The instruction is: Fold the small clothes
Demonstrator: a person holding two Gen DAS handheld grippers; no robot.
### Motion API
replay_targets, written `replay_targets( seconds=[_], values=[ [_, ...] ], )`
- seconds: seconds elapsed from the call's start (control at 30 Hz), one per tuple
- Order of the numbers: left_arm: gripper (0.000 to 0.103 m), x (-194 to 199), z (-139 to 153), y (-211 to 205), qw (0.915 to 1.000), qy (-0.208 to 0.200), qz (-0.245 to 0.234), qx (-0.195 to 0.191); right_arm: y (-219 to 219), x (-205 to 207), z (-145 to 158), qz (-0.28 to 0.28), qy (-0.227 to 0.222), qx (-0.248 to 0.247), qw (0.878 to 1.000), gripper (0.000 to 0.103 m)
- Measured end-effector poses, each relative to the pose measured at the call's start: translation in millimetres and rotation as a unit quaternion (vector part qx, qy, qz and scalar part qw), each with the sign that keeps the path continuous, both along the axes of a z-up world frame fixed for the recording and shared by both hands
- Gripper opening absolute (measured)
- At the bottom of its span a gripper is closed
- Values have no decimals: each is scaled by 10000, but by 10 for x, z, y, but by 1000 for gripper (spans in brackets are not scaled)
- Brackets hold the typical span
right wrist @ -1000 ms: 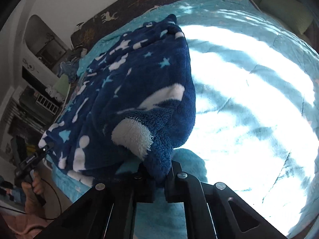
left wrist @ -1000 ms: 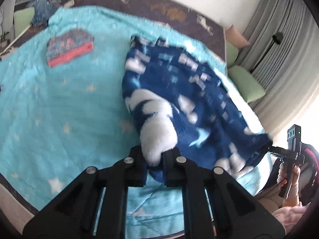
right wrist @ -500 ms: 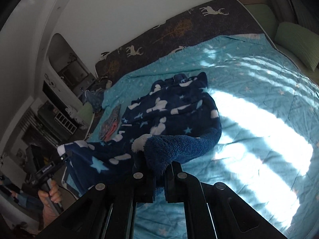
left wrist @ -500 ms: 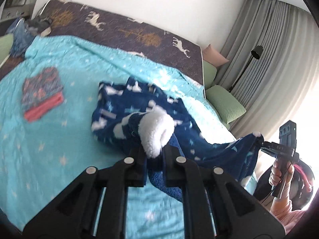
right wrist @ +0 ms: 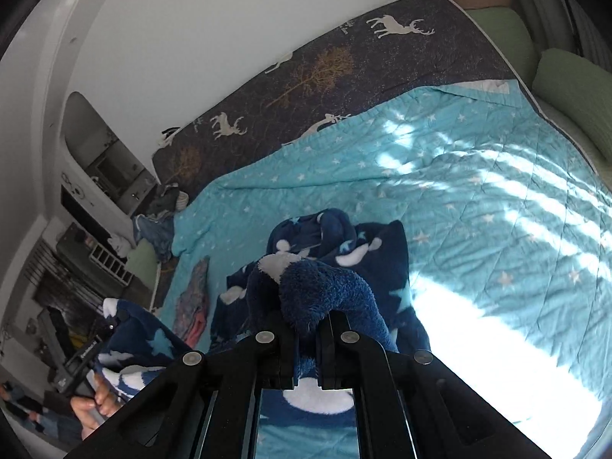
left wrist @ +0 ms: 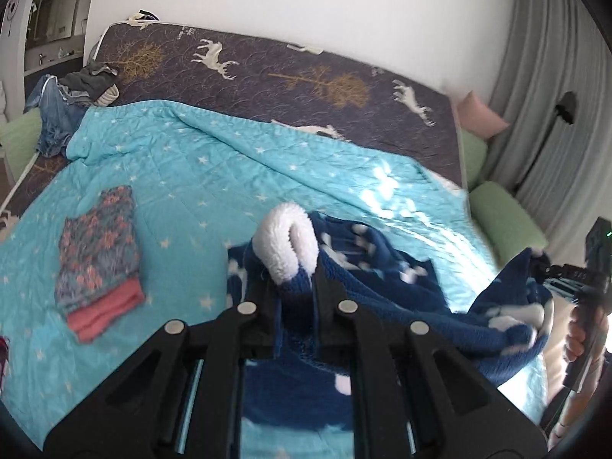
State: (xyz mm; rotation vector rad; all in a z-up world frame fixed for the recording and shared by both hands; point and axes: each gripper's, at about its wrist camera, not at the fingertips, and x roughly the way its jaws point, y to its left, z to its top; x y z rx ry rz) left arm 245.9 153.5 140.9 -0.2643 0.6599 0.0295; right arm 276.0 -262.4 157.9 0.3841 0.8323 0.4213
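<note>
Your left gripper (left wrist: 296, 294) is clamped on the white cuff of the navy star-patterned fleece garment (left wrist: 382, 290); your right gripper (right wrist: 309, 334) pinches another corner, fabric bunched between both finger pairs.

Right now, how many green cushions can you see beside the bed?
3: one green cushion and another behind it along the bed's right edge, one at the left by the heaped clothes; more may be hidden.

My left gripper (left wrist: 296, 298) is hiding the pinched edge of the blue fleece (left wrist: 386, 287), whose print is smearing into blur. The frame's edge is cutting off my right hand (left wrist: 581, 340), and the folded floral garment (left wrist: 97, 256) is blurring too.
</note>
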Motion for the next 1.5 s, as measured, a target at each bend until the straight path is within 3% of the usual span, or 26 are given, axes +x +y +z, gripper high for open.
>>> replay_targets(
  seconds=[0.27, 0.43, 0.47, 0.53, 0.57, 0.63, 0.73, 0.8, 0.87, 0.97, 1.07, 1.17, 1.27, 1.37, 1.5],
  values=[
    [13, 1128, -525, 133, 9971, 713, 148, 204, 163, 1139, -420, -300, 289, -492, 9979, 4],
    [17, 1761, -1173, 244, 9870, 1569, 338, 125, 248, 1890, -1131, -339, 935, -948, 9905, 10],
    [17, 1841, -1314, 275, 9833, 1785, 350, 51, 253, 1961, -1278, -300, 1112, -961, 9887, 16],
    [20, 1885, -1411, 297, 9808, 1912, 380, -44, 240, 2070, -1557, -242, 1429, -950, 9849, 20],
    [23, 1870, -1390, 307, 9816, 1870, 367, -109, 208, 2076, -1629, -251, 1473, -898, 9847, 20],
    [41, 1805, -1248, 316, 9844, 1726, 265, -217, 118, 2052, -1652, -243, 1431, -694, 9870, 21],
    [59, 1740, -944, 355, 9895, 1388, 401, -9, 26, 1958, -1461, -286, 1305, -648, 9889, 25],
    [60, 1645, -665, 412, 9933, 1071, 436, 49, 0, 1871, -1203, -366, 1081, -782, 9904, 32],
    [61, 1517, -415, 455, 9959, 795, 441, -3, 8, 1737, -865, -428, 640, -1020, 9918, 51],
    [62, 1292, -248, 419, 9979, 567, 207, -229, 82, 1495, -474, -381, 148, -1130, 9928, 58],
    [62, 1097, -345, 209, 9972, 677, -229, -240, 415, 1186, -439, 322, 180, -1236, 9916, 58],
    [62, 962, -654, -30, 9903, 997, -886, -379, 874, 846, -711, 977, 505, -1819, 9772, 55],
    [62, 1006, -1053, -343, 9806, 1525, -1234, 26, 1207, 696, -1053, 1367, 889, -2011, 9659, 50],
    [61, 1161, -1270, -540, 9747, 1745, -1372, 244, 1370, 878, -1285, 1141, 1052, -2271, 9614, 49],
    [61, 1464, -1312, -617, 9773, 1612, -1351, 264, 1401, 1304, -1311, 775, 961, -2175, 9682, 49]
  ],
)
